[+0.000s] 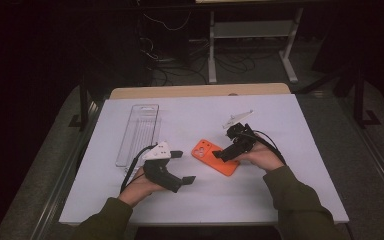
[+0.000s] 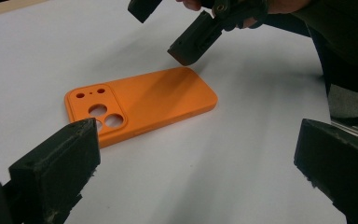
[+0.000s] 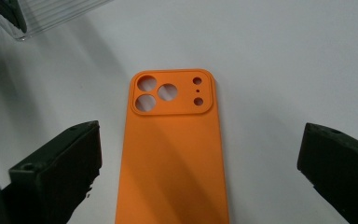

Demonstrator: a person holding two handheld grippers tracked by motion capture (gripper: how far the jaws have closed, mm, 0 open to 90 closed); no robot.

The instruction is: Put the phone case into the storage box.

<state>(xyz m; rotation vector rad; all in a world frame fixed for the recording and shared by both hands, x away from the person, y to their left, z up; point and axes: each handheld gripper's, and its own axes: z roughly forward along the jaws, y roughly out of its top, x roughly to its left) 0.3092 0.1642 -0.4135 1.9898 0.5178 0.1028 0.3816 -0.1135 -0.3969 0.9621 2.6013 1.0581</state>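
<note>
An orange phone case (image 1: pixel 214 157) is lying flat, camera cutouts up, near the middle of the white bench (image 1: pixel 290 190). The right gripper (image 1: pixel 219 154) is hovering over its 3 o'clock end with jaws spread wide, hiding that end in the high view. The left gripper (image 1: pixel 184 167) is waiting at 9 o'clock, jaws apart and holding nothing. A clear tray (image 1: pixel 139 134) is sitting at 10 o'clock, its contents hard to make out.

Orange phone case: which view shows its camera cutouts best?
The right gripper view: the orange phone case lies head-on between open fingers, all cutouts plain. The left gripper view shows it at a slant, one fingertip covering part of a cutout. The high view shows it small, part hidden by the right gripper.
</note>
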